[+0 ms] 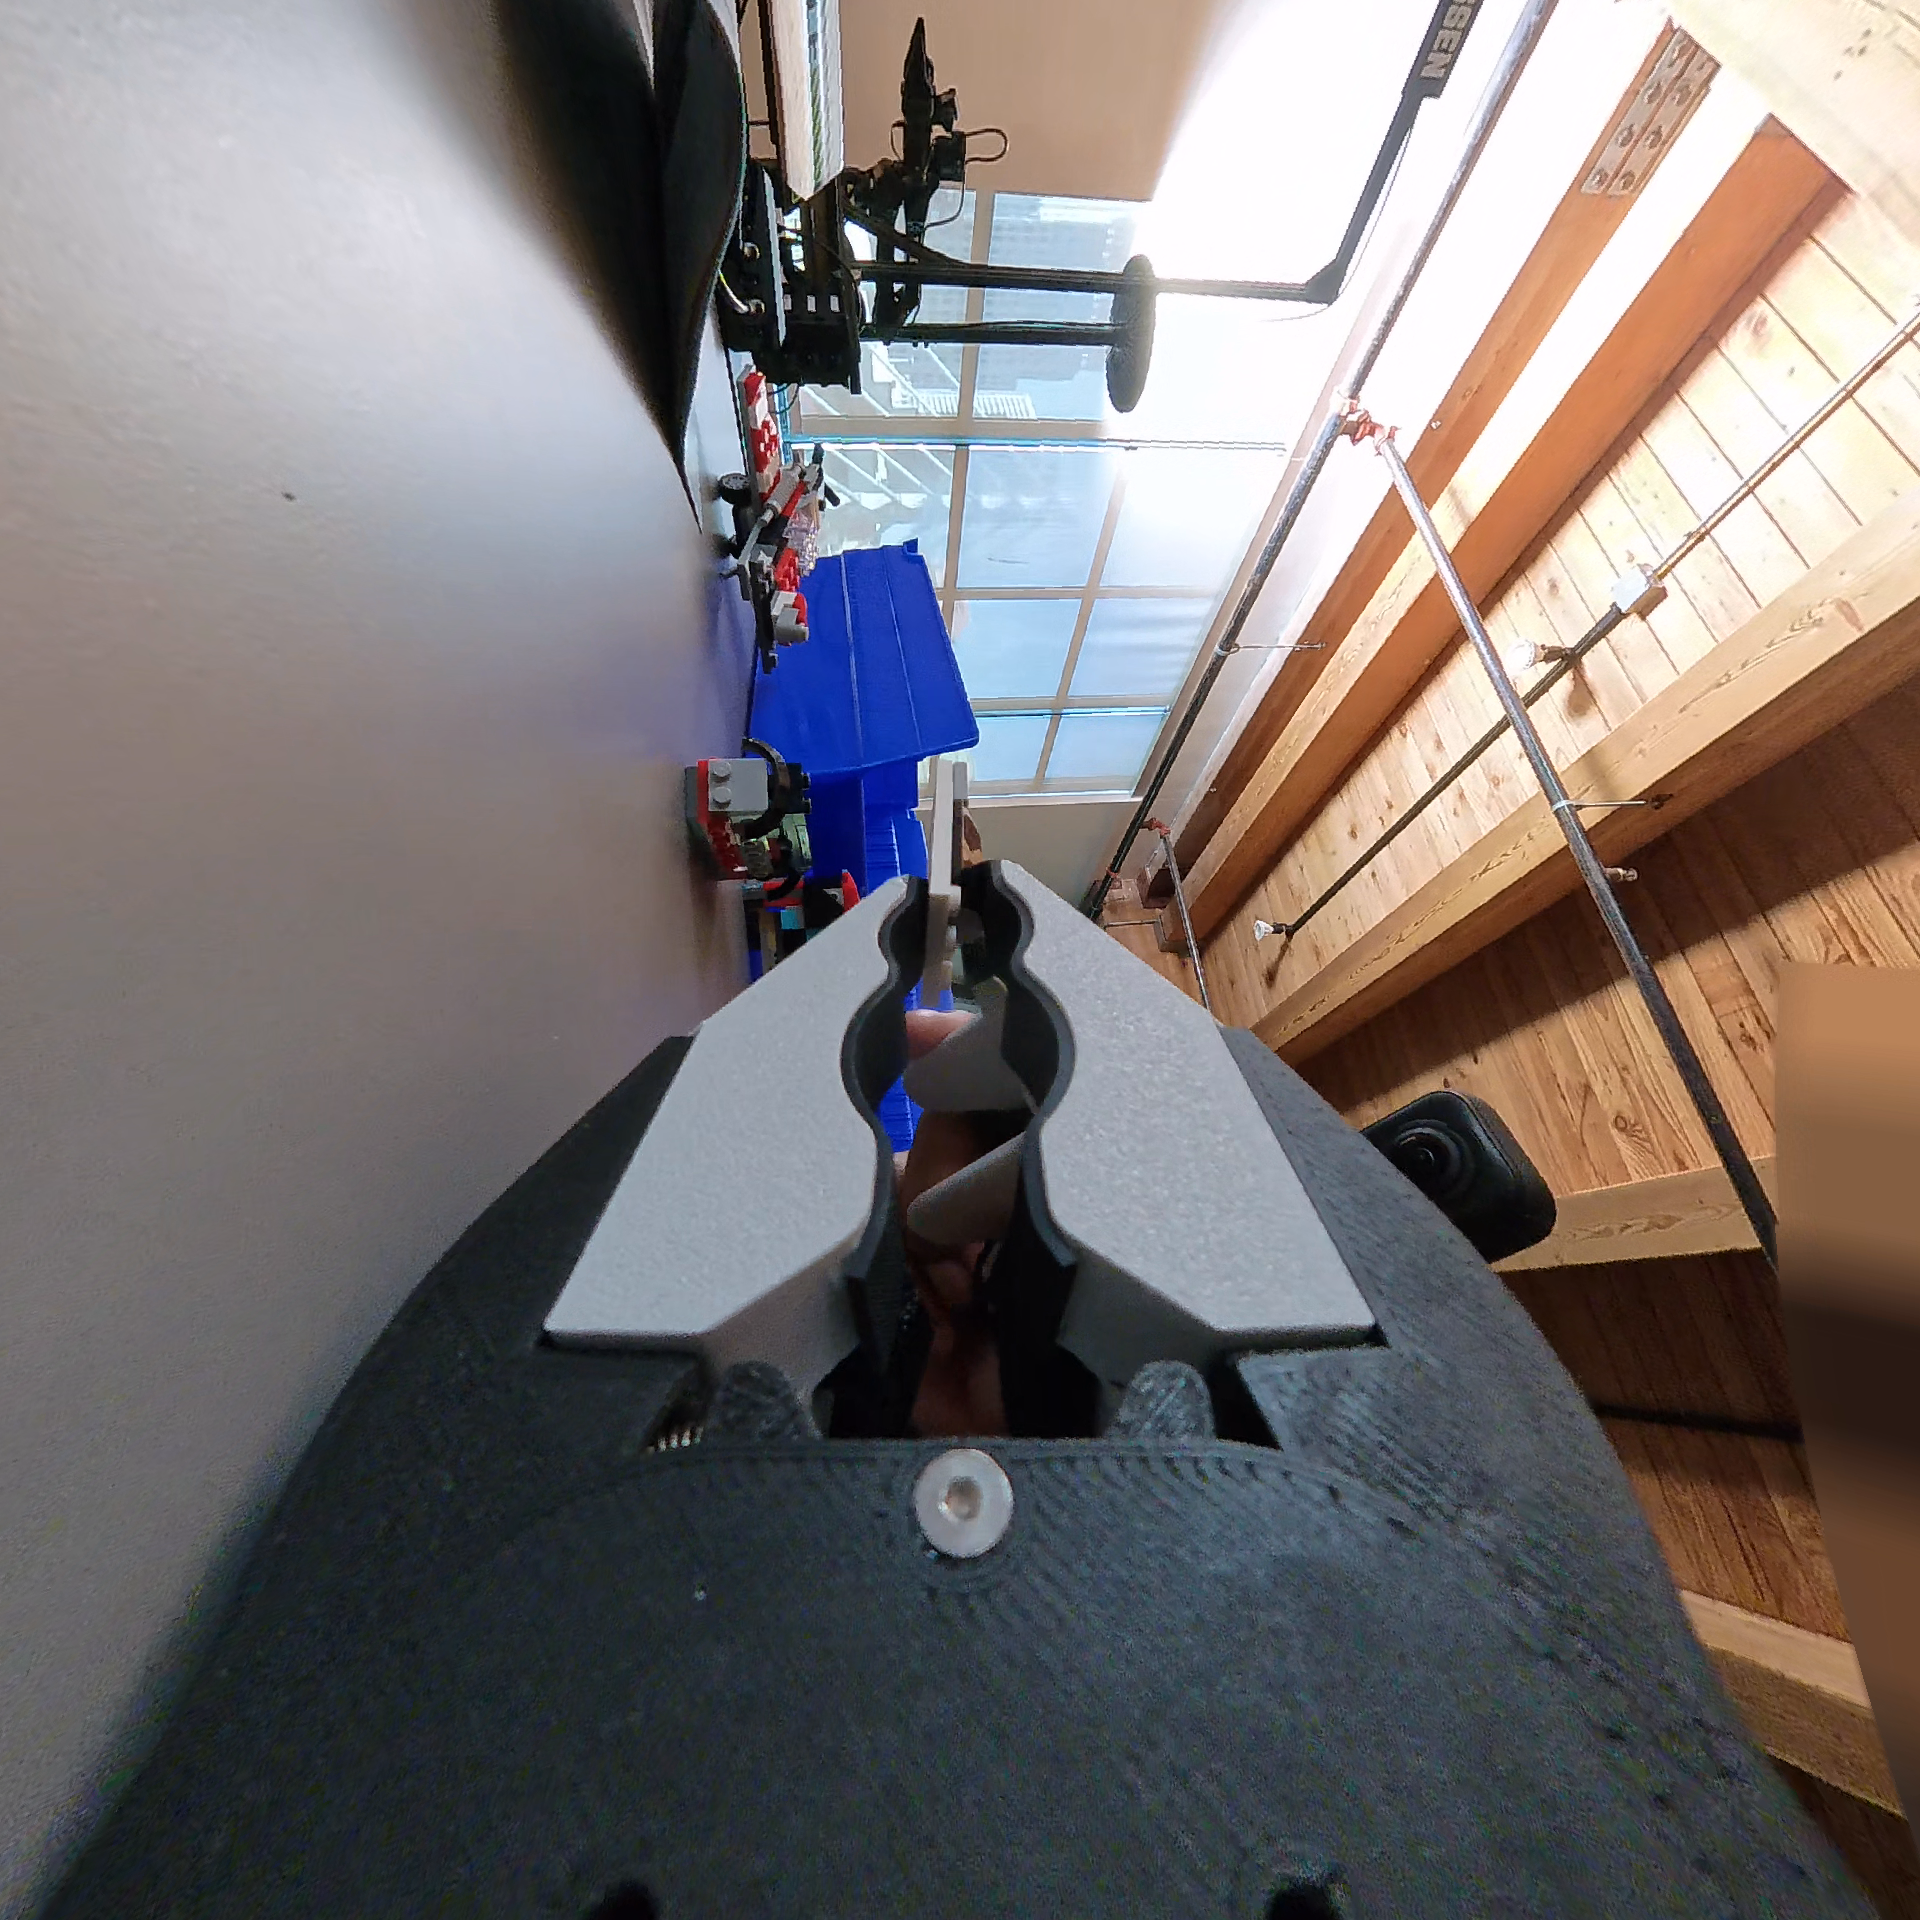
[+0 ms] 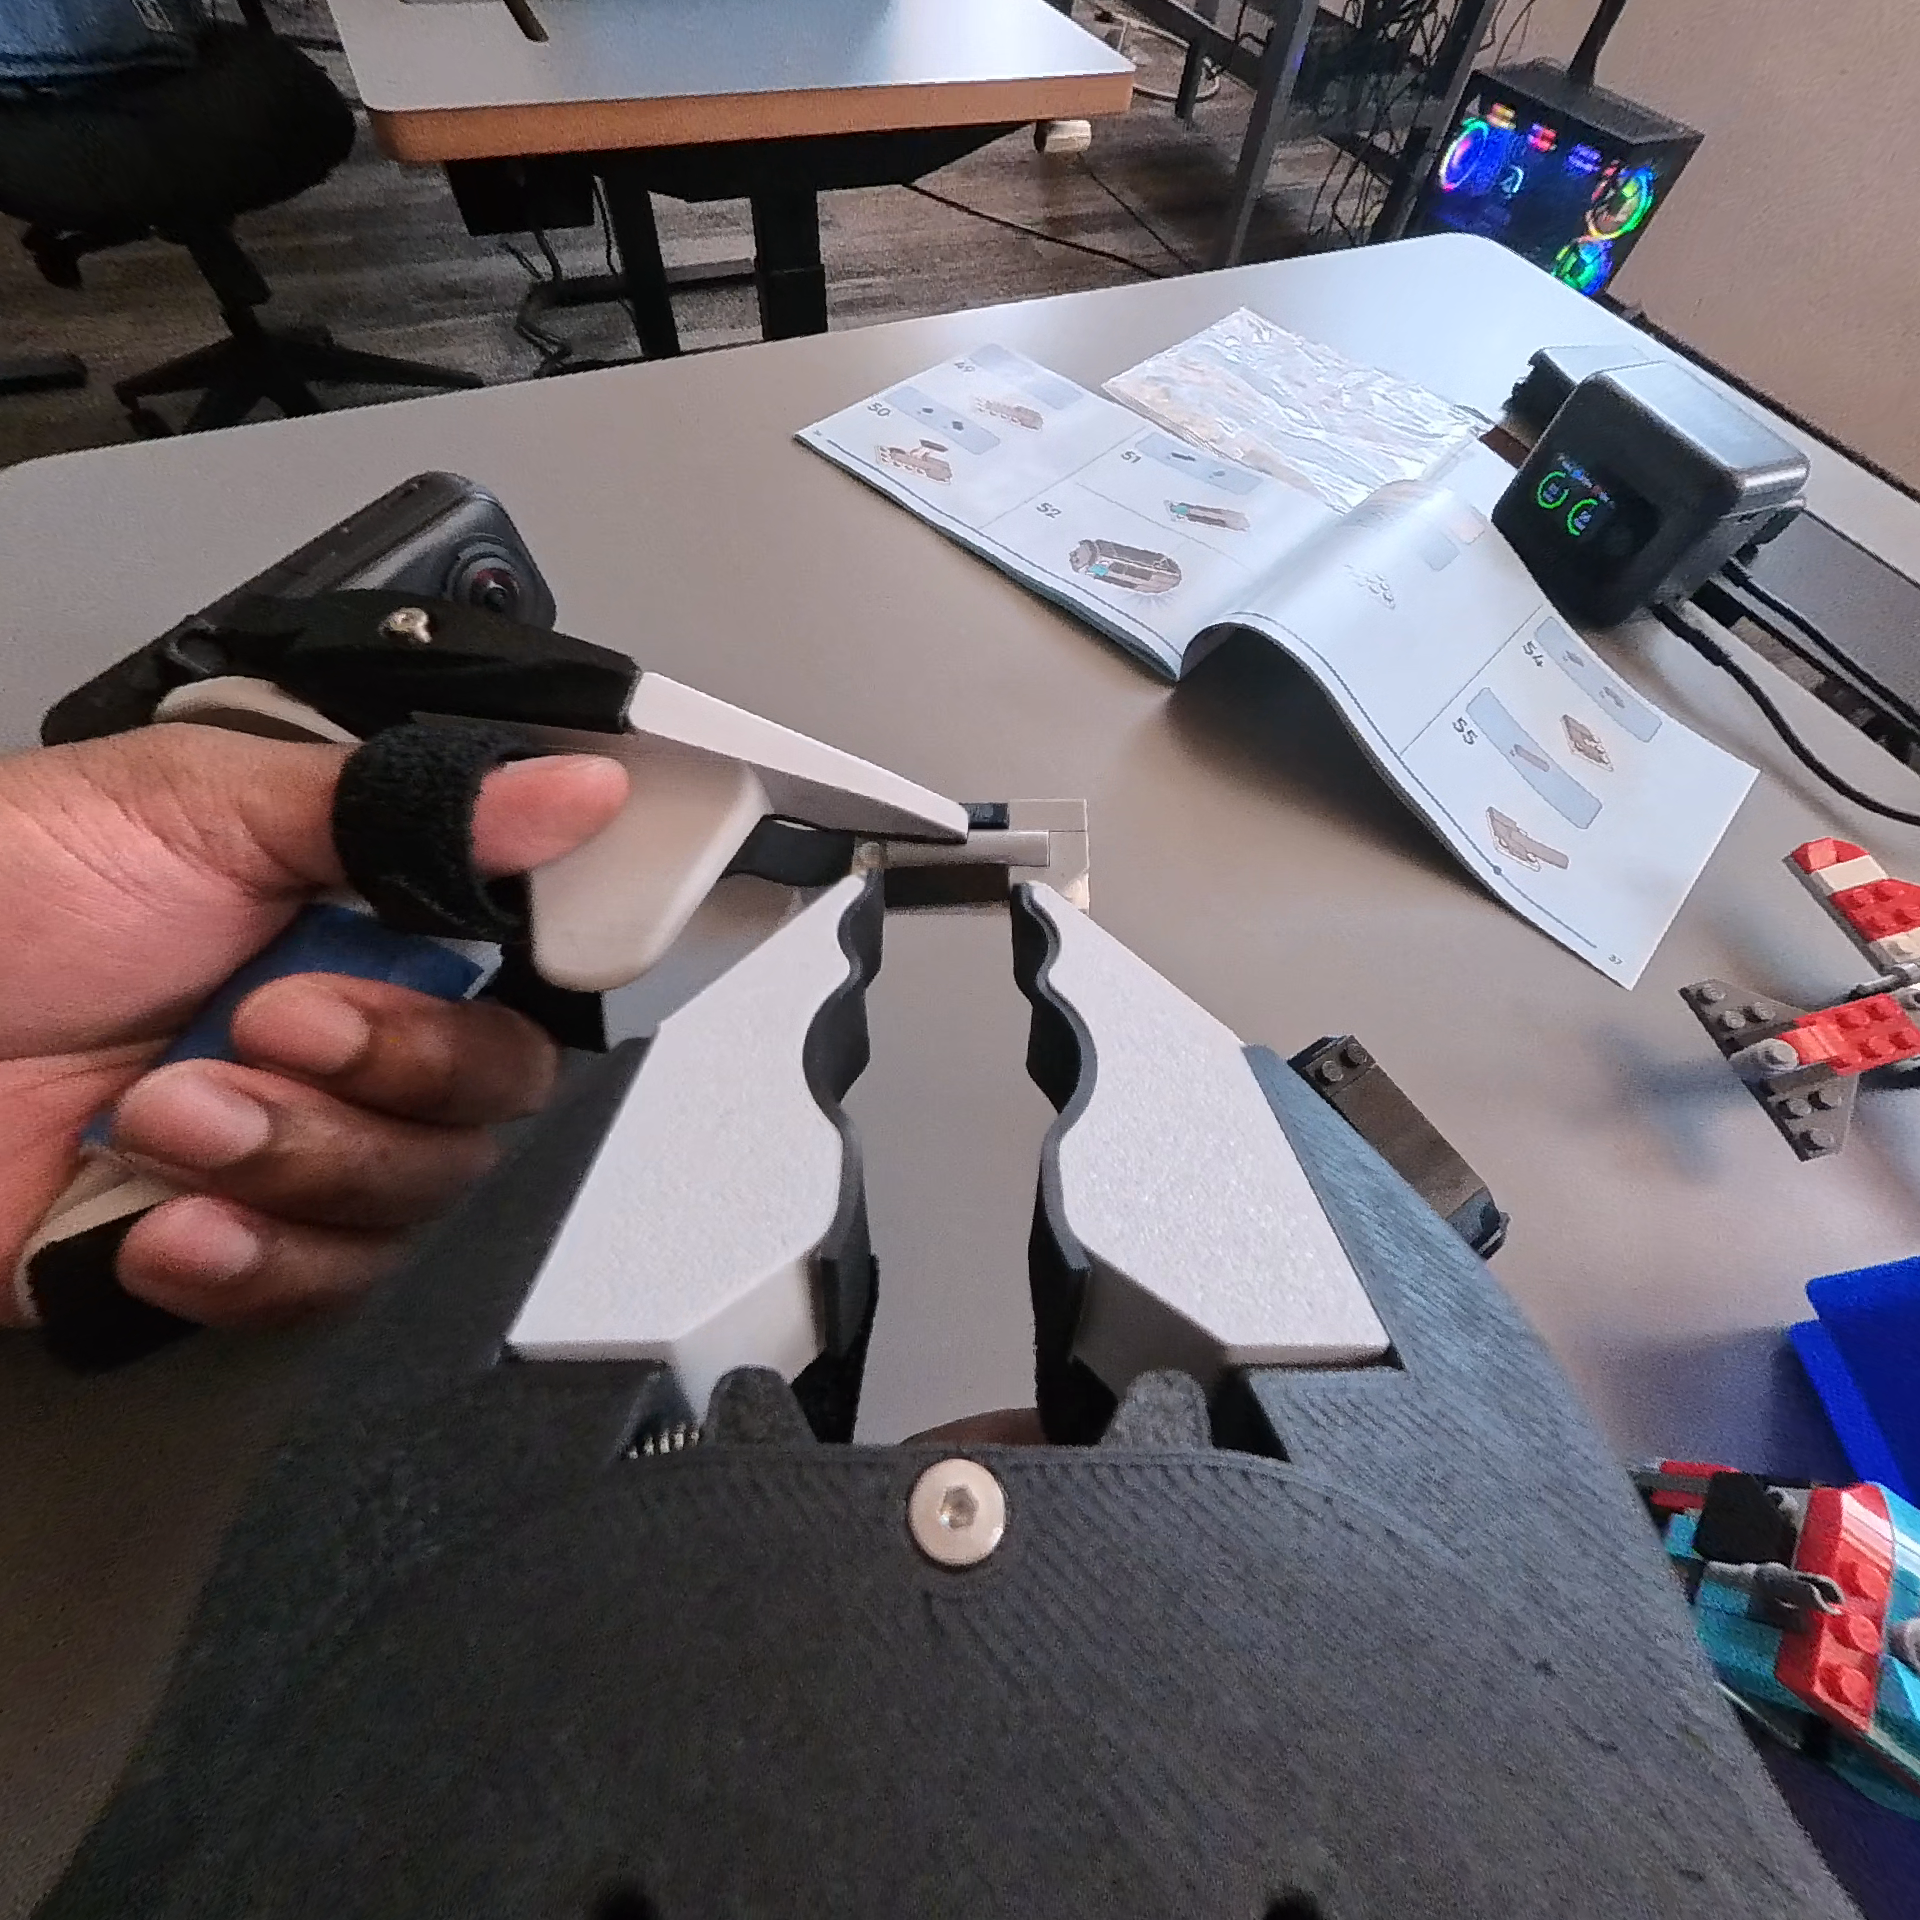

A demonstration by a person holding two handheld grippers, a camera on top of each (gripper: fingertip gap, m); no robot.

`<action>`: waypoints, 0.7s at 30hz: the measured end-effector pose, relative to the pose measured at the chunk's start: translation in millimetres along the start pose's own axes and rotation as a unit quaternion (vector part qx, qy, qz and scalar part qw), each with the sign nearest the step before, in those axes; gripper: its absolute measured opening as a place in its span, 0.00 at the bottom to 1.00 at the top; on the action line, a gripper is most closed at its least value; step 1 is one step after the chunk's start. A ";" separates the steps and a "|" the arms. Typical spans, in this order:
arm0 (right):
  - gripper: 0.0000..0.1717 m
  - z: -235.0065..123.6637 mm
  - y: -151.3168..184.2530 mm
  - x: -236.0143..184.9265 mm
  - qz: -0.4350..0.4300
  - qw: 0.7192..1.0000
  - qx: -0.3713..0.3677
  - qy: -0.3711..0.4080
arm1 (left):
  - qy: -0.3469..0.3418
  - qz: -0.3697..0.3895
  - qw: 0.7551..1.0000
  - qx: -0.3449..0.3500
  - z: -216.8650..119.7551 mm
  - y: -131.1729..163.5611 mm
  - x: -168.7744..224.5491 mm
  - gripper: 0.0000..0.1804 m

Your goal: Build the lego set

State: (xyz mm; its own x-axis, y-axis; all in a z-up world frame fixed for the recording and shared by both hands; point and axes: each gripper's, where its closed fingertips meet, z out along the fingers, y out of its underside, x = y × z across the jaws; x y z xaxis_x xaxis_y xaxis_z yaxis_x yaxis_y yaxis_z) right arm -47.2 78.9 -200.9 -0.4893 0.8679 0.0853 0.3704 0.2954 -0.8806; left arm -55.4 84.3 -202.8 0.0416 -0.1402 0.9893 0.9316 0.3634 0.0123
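Note:
My left gripper (image 1: 951, 894) is turned on its side and shut on a small light grey brick assembly (image 1: 948, 821), which sticks out past its fingertips. In the right wrist view the left gripper (image 2: 961, 831) comes in from the left, held by a hand (image 2: 208, 935), and pinches the same assembly (image 2: 1039, 831) from above and below, over the grey table (image 2: 727, 540). My right gripper (image 2: 945, 894) meets it from the near side. Its two pads close on the dark lower part (image 2: 945, 888) of that assembly, which spans the gap between them.
An open instruction booklet (image 2: 1299, 582), a clear bag (image 2: 1288, 405) and a black box with a lit screen (image 2: 1642, 488) lie beyond. A red and grey brick model (image 2: 1849, 1018), a teal and red model (image 2: 1808, 1600) and a blue bin (image 2: 1870, 1351) sit at the right. My two grippers' fingertips are within a few centimetres of each other.

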 end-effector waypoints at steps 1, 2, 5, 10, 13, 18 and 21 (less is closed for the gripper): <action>0.15 0.2 0.3 0.3 -0.001 1.000 -0.001 0.002 | 0.000 0.000 1.000 0.000 0.1 0.1 -0.1 0.06; 0.15 0.3 0.0 0.5 0.000 1.000 -0.001 0.003 | 0.000 -0.001 1.000 0.000 0.1 0.1 -0.2 0.06; 0.15 0.6 -0.3 0.7 0.001 1.000 0.001 0.007 | 0.000 -0.002 1.000 0.002 0.1 0.1 -0.1 0.06; 0.15 1.5 0.4 0.6 -0.002 1.000 -0.002 0.014 | -0.002 -0.005 1.000 0.005 -0.1 0.5 -0.8 0.06; 0.15 2.3 -0.8 -1.2 -0.004 1.000 -0.001 0.016 | -0.002 -0.009 1.000 0.007 -0.6 0.4 -1.1 0.06; 0.15 3.4 -0.2 -2.5 -0.014 1.000 -0.001 0.021 | -0.002 -0.016 1.000 0.009 -1.3 0.5 -1.6 0.06; 0.15 3.6 0.4 -0.8 -0.017 0.999 -0.003 0.027 | -0.002 -0.019 1.000 0.012 -1.9 -0.6 -1.5 0.06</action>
State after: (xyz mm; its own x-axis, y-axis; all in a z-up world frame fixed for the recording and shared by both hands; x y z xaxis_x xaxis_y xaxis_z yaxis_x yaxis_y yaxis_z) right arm -49.5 76.8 -202.9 -0.4579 0.8779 0.1399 0.3587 0.3265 -0.8745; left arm -55.4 82.5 -204.6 0.0047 -0.1517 0.9884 0.9239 0.3788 0.0538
